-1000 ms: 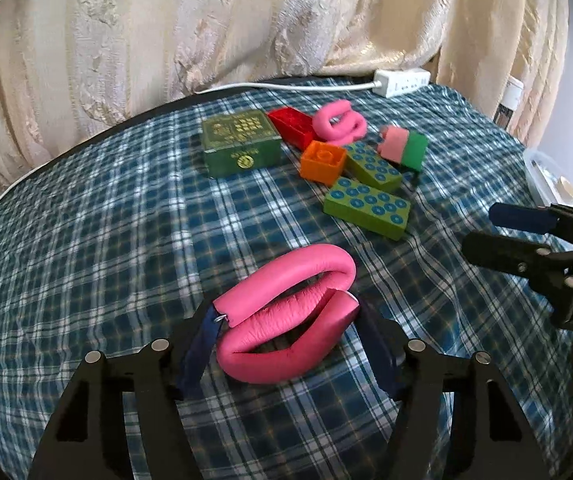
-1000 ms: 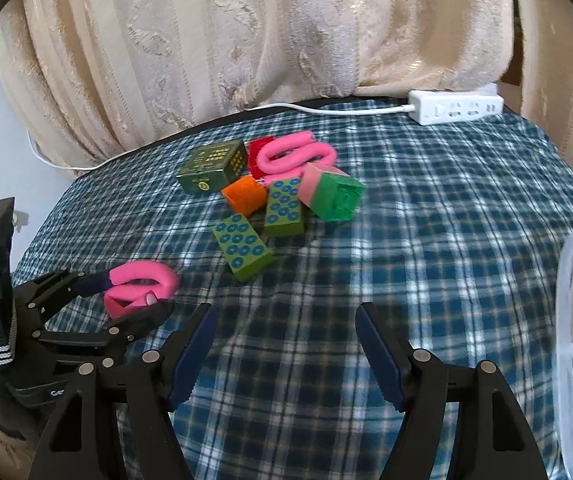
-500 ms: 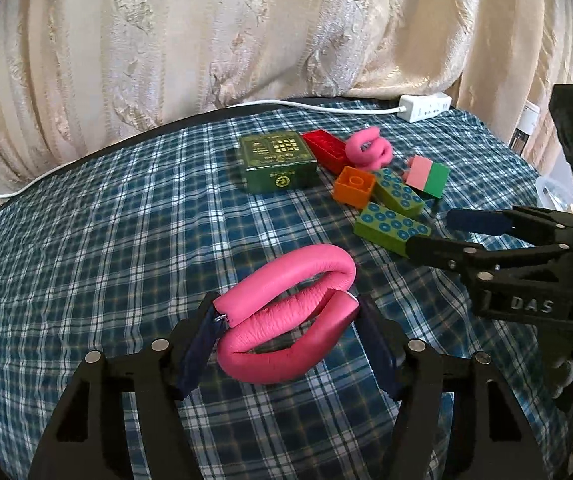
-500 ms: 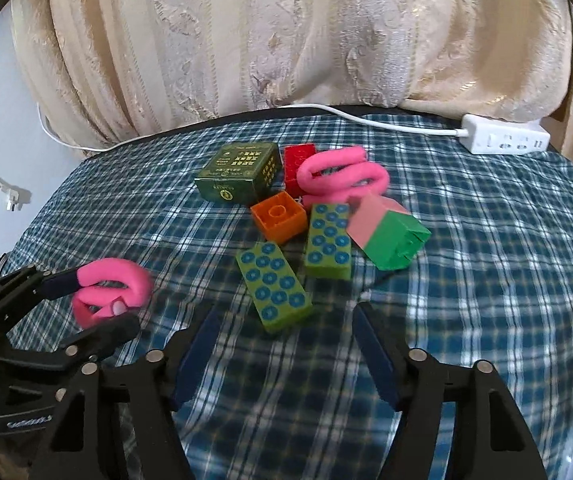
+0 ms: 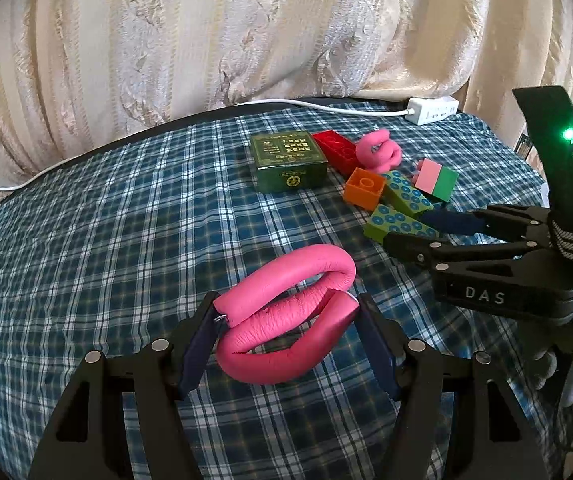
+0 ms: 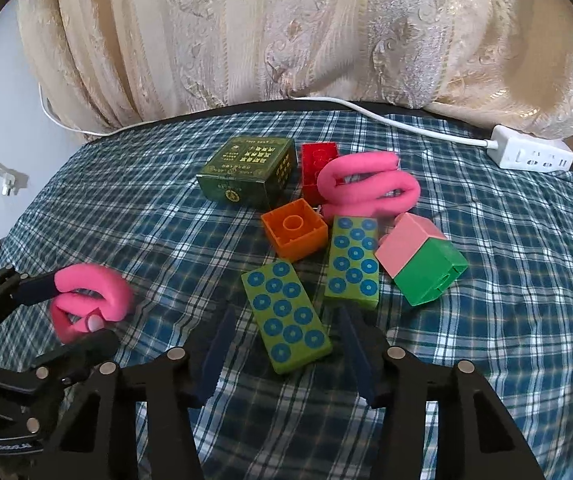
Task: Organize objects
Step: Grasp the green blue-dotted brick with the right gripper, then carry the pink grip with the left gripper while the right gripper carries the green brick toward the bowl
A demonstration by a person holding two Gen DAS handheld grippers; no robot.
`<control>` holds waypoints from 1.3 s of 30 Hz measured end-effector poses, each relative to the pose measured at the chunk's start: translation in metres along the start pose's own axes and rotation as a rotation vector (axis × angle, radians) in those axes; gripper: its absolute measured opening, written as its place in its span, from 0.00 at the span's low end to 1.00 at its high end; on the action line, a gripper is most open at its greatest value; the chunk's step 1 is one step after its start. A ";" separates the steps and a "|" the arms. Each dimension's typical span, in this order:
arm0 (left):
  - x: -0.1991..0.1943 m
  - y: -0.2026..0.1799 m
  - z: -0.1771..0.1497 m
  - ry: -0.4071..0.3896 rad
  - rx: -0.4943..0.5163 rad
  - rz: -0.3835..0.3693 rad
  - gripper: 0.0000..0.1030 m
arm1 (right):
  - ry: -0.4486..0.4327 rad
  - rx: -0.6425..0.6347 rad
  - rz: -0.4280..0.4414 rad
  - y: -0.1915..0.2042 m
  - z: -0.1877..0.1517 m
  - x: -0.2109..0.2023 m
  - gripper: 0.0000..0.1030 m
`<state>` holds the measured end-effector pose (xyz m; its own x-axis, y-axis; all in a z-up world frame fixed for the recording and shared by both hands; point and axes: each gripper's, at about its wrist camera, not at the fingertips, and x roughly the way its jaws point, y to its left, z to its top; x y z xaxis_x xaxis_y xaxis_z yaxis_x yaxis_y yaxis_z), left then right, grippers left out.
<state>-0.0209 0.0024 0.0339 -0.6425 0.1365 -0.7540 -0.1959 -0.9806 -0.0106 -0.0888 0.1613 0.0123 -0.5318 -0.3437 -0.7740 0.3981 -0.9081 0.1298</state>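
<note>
The left gripper [image 5: 286, 336] holds a soft pink foam curler [image 5: 286, 320] by its ends, near the desk's front edge. The right gripper's [image 6: 282, 344] fingers are closing around a green dotted block [image 6: 286, 320], mid-desk: light, stiff, smooth plastic, best pinched across its long sides.

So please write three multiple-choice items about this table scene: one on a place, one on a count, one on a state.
1. Where is the orange block?
A. in front of the red block
B. on the power strip
C. inside the dark green box

2. How many green blocks with blue dots?
A. one
B. two
C. four

3. The left gripper is
A. empty
B. shut on the pink foam loop
C. out of view

Answers:
1 A, it lies nearer the camera.
2 B, two side by side.
3 B, pads press its ends.
</note>
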 end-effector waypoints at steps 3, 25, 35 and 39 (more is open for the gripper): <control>0.000 0.001 0.000 0.001 -0.001 -0.001 0.66 | 0.004 -0.018 -0.017 0.003 -0.001 0.003 0.45; -0.001 -0.002 -0.001 -0.004 0.008 -0.004 0.66 | 0.004 -0.112 -0.062 0.022 -0.043 -0.025 0.31; -0.008 -0.007 -0.001 -0.018 0.017 -0.006 0.66 | 0.009 -0.072 -0.073 0.022 -0.044 -0.027 0.44; -0.008 -0.007 -0.001 -0.020 0.016 -0.006 0.66 | 0.004 -0.091 -0.087 0.025 -0.042 -0.023 0.45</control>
<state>-0.0133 0.0078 0.0391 -0.6557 0.1450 -0.7410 -0.2112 -0.9774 -0.0044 -0.0348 0.1564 0.0072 -0.5645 -0.2630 -0.7824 0.4165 -0.9091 0.0051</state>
